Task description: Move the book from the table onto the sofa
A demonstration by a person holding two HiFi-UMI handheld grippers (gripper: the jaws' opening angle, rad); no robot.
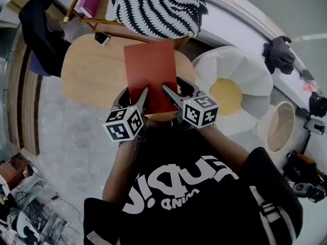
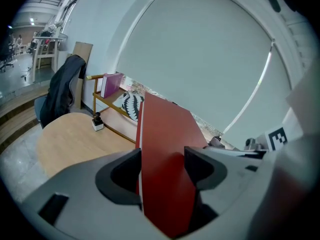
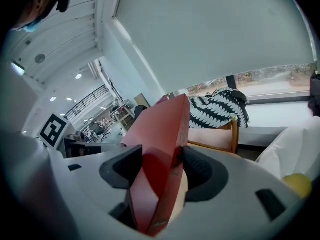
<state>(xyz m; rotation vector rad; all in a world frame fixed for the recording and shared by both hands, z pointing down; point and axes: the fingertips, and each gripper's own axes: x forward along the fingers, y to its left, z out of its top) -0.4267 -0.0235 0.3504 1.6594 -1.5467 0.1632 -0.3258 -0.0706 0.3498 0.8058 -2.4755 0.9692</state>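
Observation:
A thin red book [image 1: 152, 73] is held up above the near edge of the round wooden table [image 1: 92, 73]. My left gripper [image 1: 137, 102] is shut on the book's near left part, and my right gripper [image 1: 171, 97] is shut on its near right part. In the left gripper view the red book [image 2: 165, 149] stands edge-on between the jaws. The right gripper view shows the book [image 3: 162, 149] pinched the same way. The sofa, a wooden-framed seat [image 1: 127, 27] with a black-and-white striped cushion [image 1: 156, 9], stands beyond the table.
A white flower-shaped cushion [image 1: 232, 93] with a yellow centre lies right of the table. A small dark object [image 1: 102, 38] sits on the table's far edge. A chair with a dark jacket [image 1: 43, 34] stands at the left. A round wooden stool [image 1: 280, 126] is at far right.

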